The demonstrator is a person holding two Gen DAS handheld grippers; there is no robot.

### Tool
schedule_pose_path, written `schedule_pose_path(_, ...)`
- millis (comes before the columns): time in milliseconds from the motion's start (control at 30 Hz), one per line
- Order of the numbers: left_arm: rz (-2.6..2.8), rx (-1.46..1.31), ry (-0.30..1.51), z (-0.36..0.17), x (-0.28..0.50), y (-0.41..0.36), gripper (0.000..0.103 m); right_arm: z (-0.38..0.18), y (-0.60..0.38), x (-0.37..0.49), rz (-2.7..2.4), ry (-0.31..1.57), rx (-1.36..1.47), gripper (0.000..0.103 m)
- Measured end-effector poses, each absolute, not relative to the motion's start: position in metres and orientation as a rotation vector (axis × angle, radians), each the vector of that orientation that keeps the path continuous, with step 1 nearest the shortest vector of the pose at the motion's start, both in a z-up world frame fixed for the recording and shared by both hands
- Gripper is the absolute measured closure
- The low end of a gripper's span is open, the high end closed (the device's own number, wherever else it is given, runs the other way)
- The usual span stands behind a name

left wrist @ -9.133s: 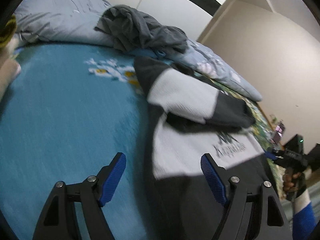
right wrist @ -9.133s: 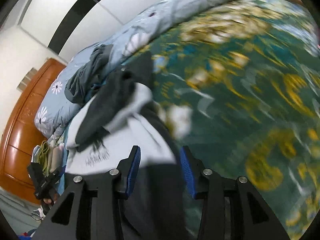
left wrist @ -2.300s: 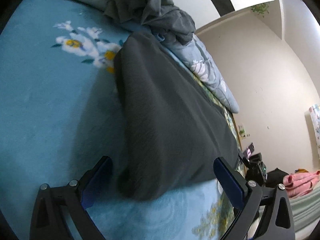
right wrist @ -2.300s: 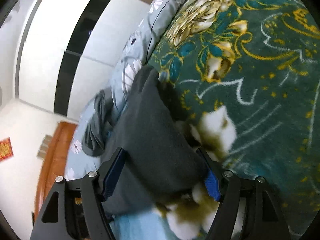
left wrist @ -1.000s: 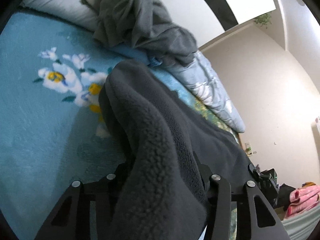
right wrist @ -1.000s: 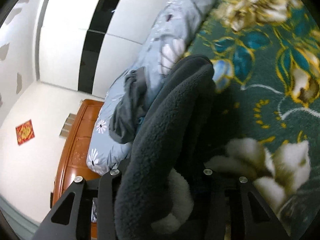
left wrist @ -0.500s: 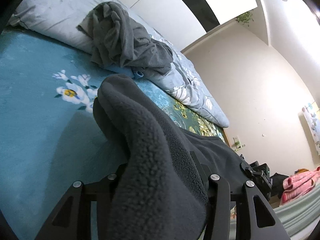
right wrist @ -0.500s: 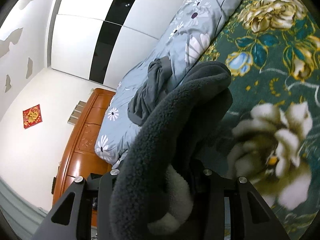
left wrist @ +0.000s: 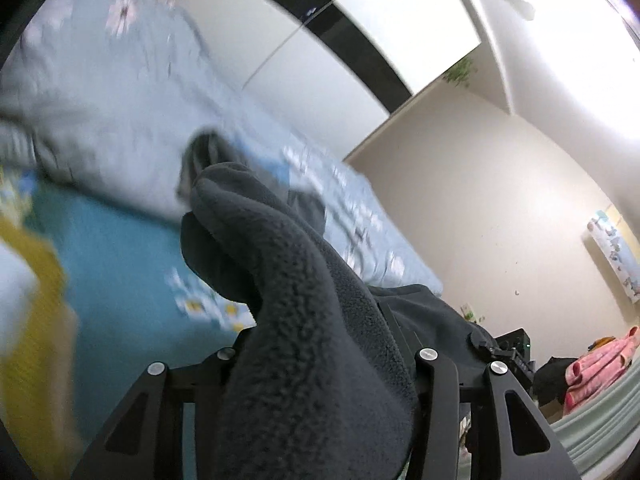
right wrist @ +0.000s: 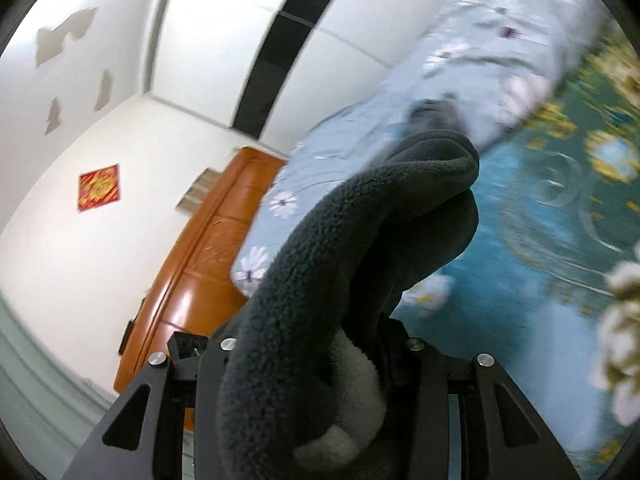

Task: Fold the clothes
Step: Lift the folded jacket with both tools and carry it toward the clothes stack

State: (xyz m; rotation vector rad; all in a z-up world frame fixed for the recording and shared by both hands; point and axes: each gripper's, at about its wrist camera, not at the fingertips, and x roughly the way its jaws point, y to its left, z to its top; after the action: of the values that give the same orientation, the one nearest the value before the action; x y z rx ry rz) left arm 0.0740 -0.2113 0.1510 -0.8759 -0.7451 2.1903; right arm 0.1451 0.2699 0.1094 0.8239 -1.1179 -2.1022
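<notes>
A folded dark grey fleece garment (left wrist: 304, 320) with a white part (right wrist: 352, 384) hangs between both grippers, lifted off the bed. My left gripper (left wrist: 320, 364) is shut on one end of it; the fleece bulges over the jaws and hides the pads. My right gripper (right wrist: 316, 356) is shut on the other end, its pads also buried in fleece. The far fold of the garment (right wrist: 432, 160) curls up in front of the right wrist camera. The right gripper's body (left wrist: 508, 354) shows at the far end of the garment in the left wrist view.
The blue floral bedspread (left wrist: 112, 264) lies below, blurred. A pale blue quilt (right wrist: 460, 76) with a crumpled grey garment (left wrist: 208, 152) runs along the back. A wooden headboard (right wrist: 200, 256) stands at the left. Yellow cloth (left wrist: 28, 312) lies at the left; pink cloth (left wrist: 600, 356) lies off the bed.
Both grippers have risen and tilted up with the fleece garment, which is higher off the bed. Since 2.3 s ago both jaws closed on its ends.
</notes>
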Motion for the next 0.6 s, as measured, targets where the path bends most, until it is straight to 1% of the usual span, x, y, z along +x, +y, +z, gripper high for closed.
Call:
schedule_pose_path(167,2.287,-0.786,-0.714,0.210,0.080,-0.292,0.054,0.161,0.189,0.127,-2.049,-1.023,0.755,0.061)
schedule_pose_path(300,2.383,-0.757,-0.733,0.234,0.086,-0.365,0.054,0.180,0.115,0.092,-1.981,-0.982,0.751,0.061)
schedule_pose_path(467,2.511,-0.753,-0.754,0.240,0.103,-0.444,0.054,0.184,0.020,0.063,-1.877,-0.951,0.788,0.061)
schedule_pose_path(600,2.587,-0.739,-0.794,0.223,0.118,-0.496,0.054,0.166,-0.051,0.048,-1.804,-0.937,0.823,0.061)
